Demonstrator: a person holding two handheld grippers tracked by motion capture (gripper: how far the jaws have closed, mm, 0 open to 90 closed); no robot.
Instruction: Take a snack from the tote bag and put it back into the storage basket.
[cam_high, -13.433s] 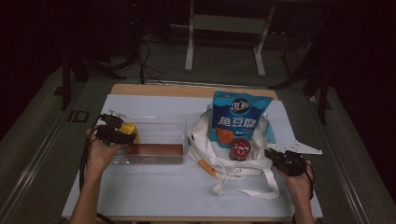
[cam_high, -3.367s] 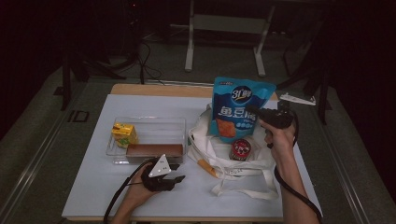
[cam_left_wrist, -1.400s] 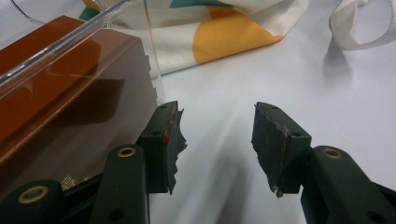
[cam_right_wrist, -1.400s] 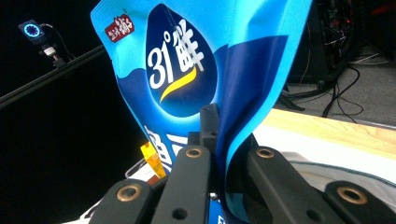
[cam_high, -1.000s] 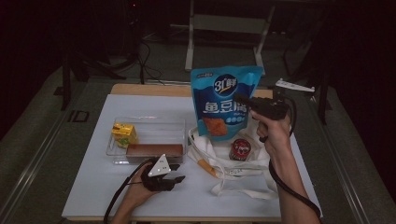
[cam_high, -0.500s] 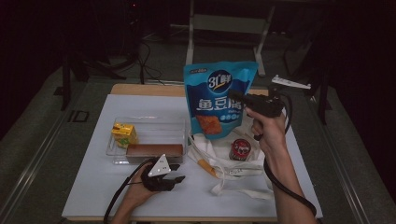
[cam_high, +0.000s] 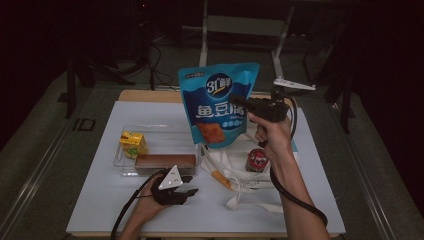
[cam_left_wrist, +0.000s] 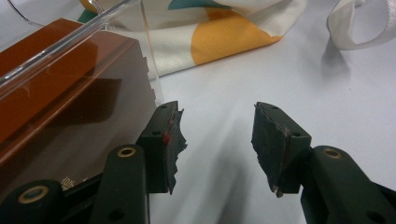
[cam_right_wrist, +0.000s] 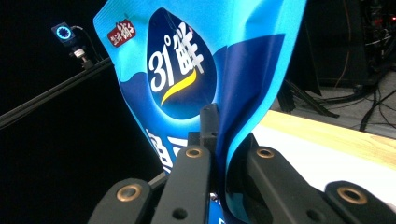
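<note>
right gripper (cam_high: 239, 104) pinches big blue foil snack pouch (cam_high: 220, 102), aloft at frame centre | left gripper (cam_high: 189, 184) jaws spread, empty, lower centre beside clear plastic tray (cam_high: 150, 150)

A clear tray (cam_high: 155, 131) holding a yellow carton (cam_high: 133, 144) and brown box (cam_high: 165, 161) sits beside a cloth bag (cam_high: 250, 175) and red can (cam_high: 258, 160).

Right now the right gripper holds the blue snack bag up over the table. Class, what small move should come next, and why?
Probably carry the blue snack bag a little further toward the clear tray and start lowering it. The right gripper is shut on the bag's edge, the bag hangs clear above the cloth tote, and the tray's back half looks free behind the brown box. The left gripper rests open on the table.
</note>
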